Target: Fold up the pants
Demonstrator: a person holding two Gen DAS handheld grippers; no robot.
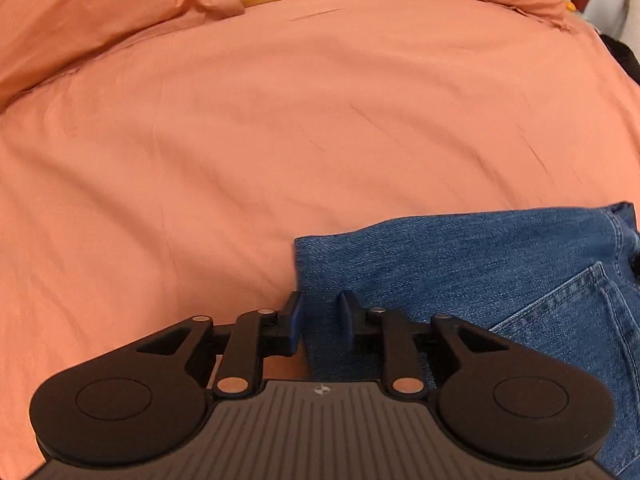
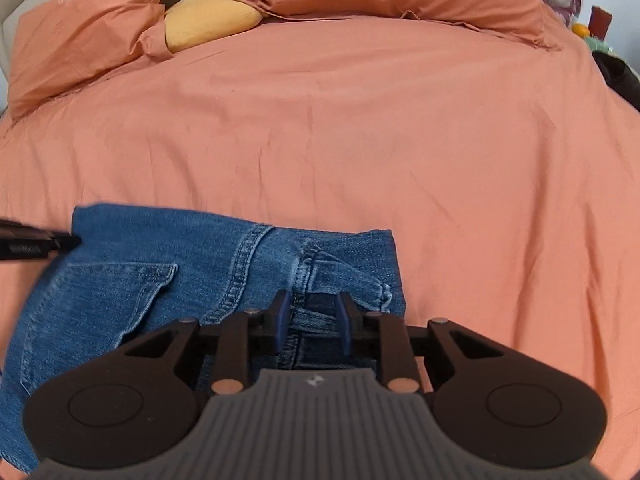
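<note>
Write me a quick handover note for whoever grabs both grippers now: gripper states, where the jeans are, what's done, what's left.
Left gripper: open, jaws at the jeans' left edge, gripping nothing.
Right gripper: open, over the crotch seam near the right edge.
The jeans lie in a compact bundle, back pocket up, on the orange bedspread.
Done: apparently folded at least once.
Left: probably check and tidy.
</note>
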